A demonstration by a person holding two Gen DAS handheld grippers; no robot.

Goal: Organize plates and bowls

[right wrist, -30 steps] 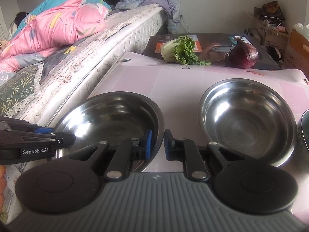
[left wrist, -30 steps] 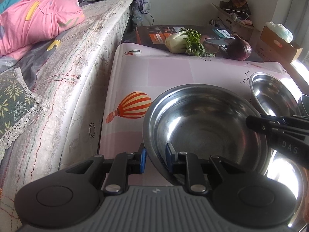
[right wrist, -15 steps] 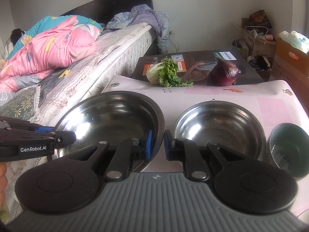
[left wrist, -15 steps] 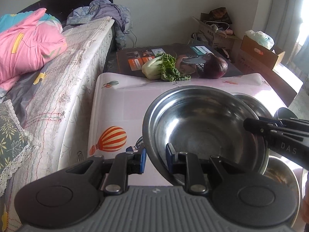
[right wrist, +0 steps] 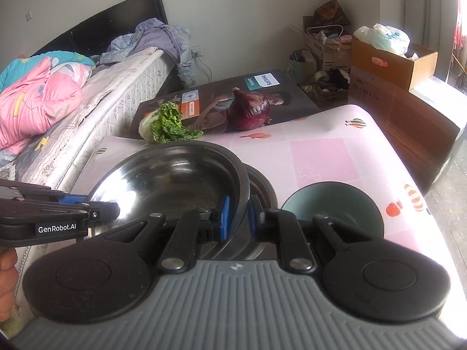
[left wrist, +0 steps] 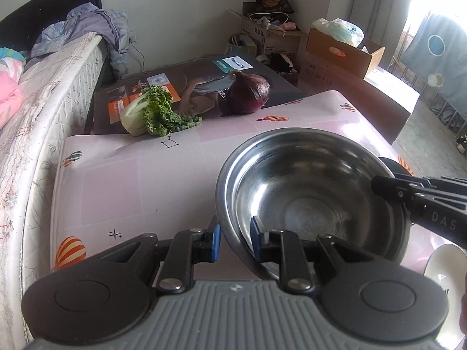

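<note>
Both grippers hold one large steel bowl (left wrist: pixel 306 192), lifted above the pink table. My left gripper (left wrist: pixel 235 242) is shut on its near left rim. My right gripper (right wrist: pixel 236 215) is shut on its right rim; the bowl also shows in the right wrist view (right wrist: pixel 175 180). A second steel bowl (right wrist: pixel 264 186) sits just under and to the right of it, mostly hidden. A green bowl (right wrist: pixel 332 207) stands to the right on the table. A white plate (left wrist: pixel 443 268) shows at the lower right of the left wrist view.
The pink table (left wrist: pixel 131 180) has a bok choy (left wrist: pixel 151 110) and a red onion (left wrist: pixel 248 93) at its far edge, by a flat Philips box (right wrist: pixel 262 84). A bed (right wrist: pixel 87 108) runs along the left. Cardboard boxes (right wrist: pixel 391 61) stand at the back right.
Both grippers have carried the large bowl up and to the right, so that it now hangs over the second steel bowl. The green bowl and white plate have come into view.
</note>
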